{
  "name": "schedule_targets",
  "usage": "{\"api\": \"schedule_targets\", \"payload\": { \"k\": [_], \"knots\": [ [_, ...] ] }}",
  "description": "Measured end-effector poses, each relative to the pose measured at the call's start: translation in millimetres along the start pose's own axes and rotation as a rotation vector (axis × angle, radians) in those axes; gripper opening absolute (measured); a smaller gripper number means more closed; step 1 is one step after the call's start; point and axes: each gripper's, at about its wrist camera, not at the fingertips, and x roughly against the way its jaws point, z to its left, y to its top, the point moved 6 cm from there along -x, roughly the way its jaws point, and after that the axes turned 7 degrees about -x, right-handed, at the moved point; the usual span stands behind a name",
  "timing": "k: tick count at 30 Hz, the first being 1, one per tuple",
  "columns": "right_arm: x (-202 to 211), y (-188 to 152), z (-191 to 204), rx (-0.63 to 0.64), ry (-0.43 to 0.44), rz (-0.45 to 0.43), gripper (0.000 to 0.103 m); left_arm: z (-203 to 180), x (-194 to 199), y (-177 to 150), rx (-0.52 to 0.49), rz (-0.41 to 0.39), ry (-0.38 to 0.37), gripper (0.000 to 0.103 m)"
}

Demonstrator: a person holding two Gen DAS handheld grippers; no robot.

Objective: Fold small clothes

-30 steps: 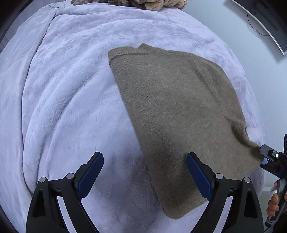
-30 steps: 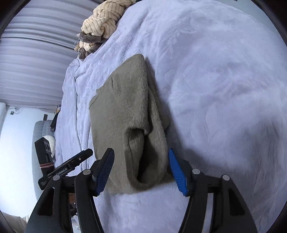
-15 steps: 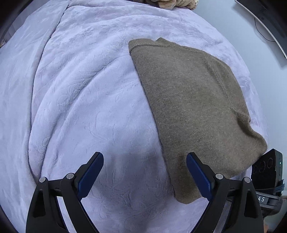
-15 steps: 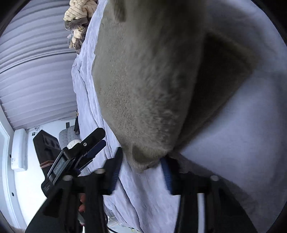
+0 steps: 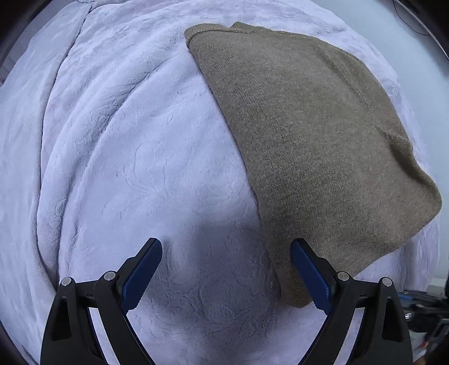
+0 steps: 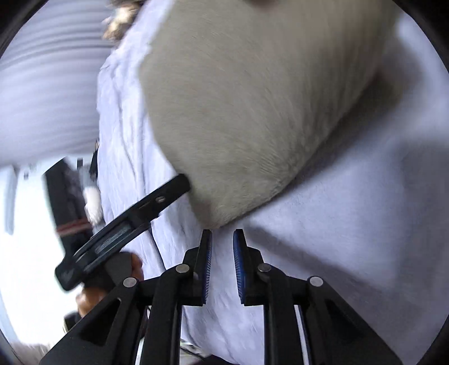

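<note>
Left claw (image 5: 226,259): jaws spread wide above the pale lilac blanket (image 5: 134,157), nothing between the blue pads; the right pad sits just over the near edge of the folded garment.

Blanket, left view: plush and creased, long folds running down its left side; a broad bare stretch lies left of the garment, with a shadow falling between the pads.

Garment, left view: a brown-olive knit sweater (image 5: 314,134) lies folded flat on the bed, right of centre, its ribbed edge at the top and its right corner close to the bed's edge.

Only in the left view: the garment's whole outline and the floor clutter at lower right, too dim to name.

Right claw (image 6: 221,238): jaws nearly closed, a narrow gap left, and nothing between the pads; they have just eased apart a little. The sweater's (image 6: 247,112) near corner hangs just beyond the tips, apparently clear of them, though blur makes this uncertain.

Only in the right view: the other claw's black finger (image 6: 132,221) beside the sweater's left edge, a hand (image 6: 112,280) on its handle, a blurred heap of clothes (image 6: 120,16) at the top, and white blanket (image 6: 364,210) lying open to the right.
</note>
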Motion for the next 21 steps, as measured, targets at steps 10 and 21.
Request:
{"api": "schedule_targets", "payload": {
  "k": [10,21],
  "knots": [
    [60.3,84.5,10.1,0.169,-0.245,-0.235,0.019,-19.9,11.1,25.3,0.024,-0.059,-0.004,0.094],
    [70.7,77.2,-57.4,-0.080,-0.221,-0.221,0.011,-34.4,-11.1,11.3,0.027,0.016,-0.010,0.094]
  ]
}}
